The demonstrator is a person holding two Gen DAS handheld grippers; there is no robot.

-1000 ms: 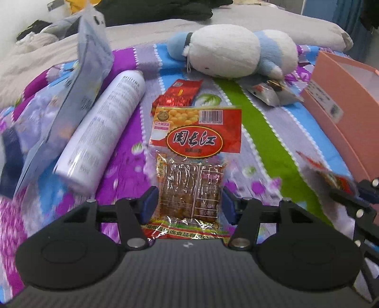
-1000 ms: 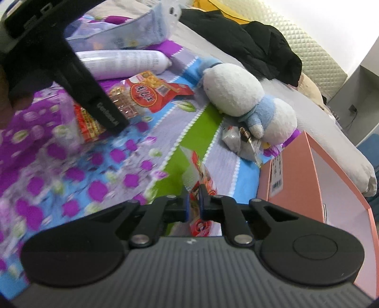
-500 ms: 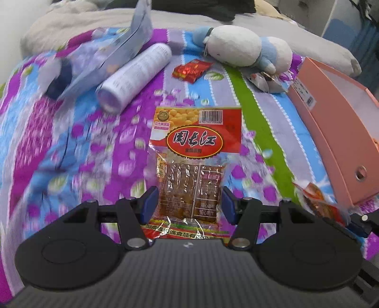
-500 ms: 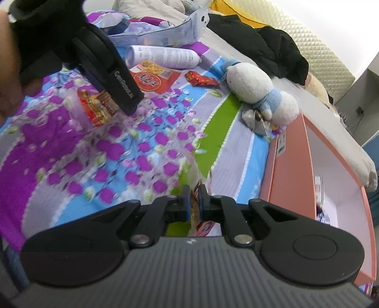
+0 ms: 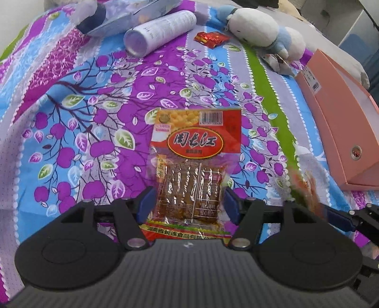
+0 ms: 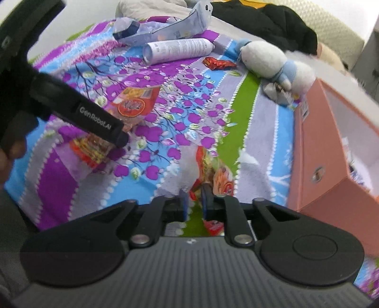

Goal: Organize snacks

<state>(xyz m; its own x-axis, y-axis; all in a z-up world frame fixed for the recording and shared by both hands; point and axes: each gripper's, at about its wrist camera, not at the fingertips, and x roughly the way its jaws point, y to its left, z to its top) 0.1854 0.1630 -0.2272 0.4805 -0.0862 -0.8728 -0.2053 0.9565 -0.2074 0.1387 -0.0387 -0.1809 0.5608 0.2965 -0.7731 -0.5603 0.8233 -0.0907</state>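
A red snack packet point(image 5: 196, 147) with a clear window lies on the flowered blanket point(image 5: 94, 106), its near end between the fingers of my left gripper point(image 5: 189, 203). Those jaws are opening and the pads stand just off the packet's edges. In the right wrist view the same packet point(image 6: 132, 104) sits under the left gripper's finger. My right gripper point(image 6: 194, 203) is opening too. A small orange-red packet point(image 6: 213, 175) is blurred just ahead of its tips, with only a corner between them. The pink open box point(image 6: 315, 147) stands to the right, close by.
At the far end of the blanket lie a white spray can point(image 5: 161, 30), a blue-grey bag point(image 5: 132, 14), a small red foil packet point(image 5: 210, 39), a white-and-blue plush toy point(image 5: 258, 30) and a silver wrapper point(image 5: 277, 62). Black clothing point(image 6: 265, 21) is piled beyond.
My left gripper has carried the red packet back from the can and plush toward the blanket's near end, and its jaws have widened. The right jaws have parted; the small packet is slipping free.
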